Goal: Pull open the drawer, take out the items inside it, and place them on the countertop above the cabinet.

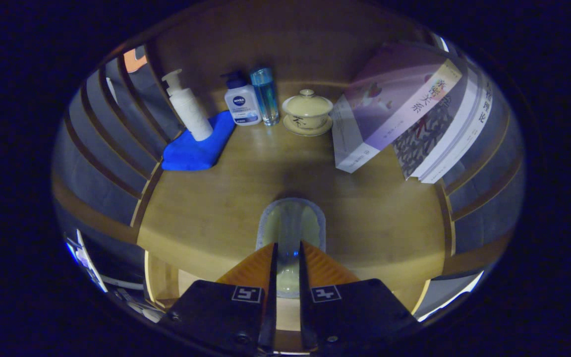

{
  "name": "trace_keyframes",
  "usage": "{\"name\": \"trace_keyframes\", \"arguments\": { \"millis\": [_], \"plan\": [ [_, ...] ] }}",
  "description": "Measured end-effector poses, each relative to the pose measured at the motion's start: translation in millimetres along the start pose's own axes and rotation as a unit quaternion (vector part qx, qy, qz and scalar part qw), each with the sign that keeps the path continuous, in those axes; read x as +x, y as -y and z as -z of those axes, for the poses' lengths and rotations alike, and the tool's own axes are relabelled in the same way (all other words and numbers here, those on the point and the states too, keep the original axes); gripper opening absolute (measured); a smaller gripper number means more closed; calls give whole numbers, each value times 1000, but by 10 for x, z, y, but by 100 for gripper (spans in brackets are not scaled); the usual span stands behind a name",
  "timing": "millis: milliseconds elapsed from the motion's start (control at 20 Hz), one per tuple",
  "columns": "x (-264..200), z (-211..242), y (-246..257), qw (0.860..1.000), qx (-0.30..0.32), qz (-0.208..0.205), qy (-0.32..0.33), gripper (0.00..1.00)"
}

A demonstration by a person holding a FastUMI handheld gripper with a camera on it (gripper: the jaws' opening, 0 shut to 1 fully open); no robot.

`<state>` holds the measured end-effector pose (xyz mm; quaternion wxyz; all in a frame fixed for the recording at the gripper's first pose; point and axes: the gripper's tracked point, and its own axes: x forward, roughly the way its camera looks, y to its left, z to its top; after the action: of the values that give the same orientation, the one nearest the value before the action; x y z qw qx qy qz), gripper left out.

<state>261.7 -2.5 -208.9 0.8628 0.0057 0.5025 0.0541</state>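
From the gripper view, the gripper (288,258) hangs above the wooden countertop (206,213), its two fingers drawn narrow and pinching the near edge of a pale, translucent, rounded item with a greyish rim (290,223), which reaches out ahead of the fingertips. I judge this to be one of the drawer's things, being brought to the top. Whether it already rests on the wood or hangs just above it I cannot tell, though a soft shadow lies just beyond it.

Far across the countertop stand a white pump bottle (189,106) on a folded blue cloth (197,146), then to its right a white lotion bottle with a dark blue cap (242,101), a slim blue tube (264,96) and a cream lidded tea bowl on a saucer (308,113). At the far right a stack of leaning books (404,114) rests against the slatted side.

The hold is the worry: only the near edge is gripped, so the item may tip or slip if released while still above the surface. Set down too near the front edge, it could slide off, since that edge lies just under the fingers.

The drawer itself is hard to make out; a pale wooden opening (164,282) shows near left, below the front edge, cut off by the gripper body. What the item truly is stays unclear in the dim light
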Motion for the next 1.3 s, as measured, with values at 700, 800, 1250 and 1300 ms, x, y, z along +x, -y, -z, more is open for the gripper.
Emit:
{"name": "trace_keyframes", "arguments": {
  "millis": [700, 800, 1250, 1300],
  "plan": [
    [-556, -145, 66, 985, 43, -31, 163, 79],
    [-692, -95, 84, 982, 24, -21, 187, 82],
    [-1570, 262, -168, 950, -17, -17, 311, 82],
    [-1682, 316, -159, 942, -24, -8, 333, 82]
  ]
}}
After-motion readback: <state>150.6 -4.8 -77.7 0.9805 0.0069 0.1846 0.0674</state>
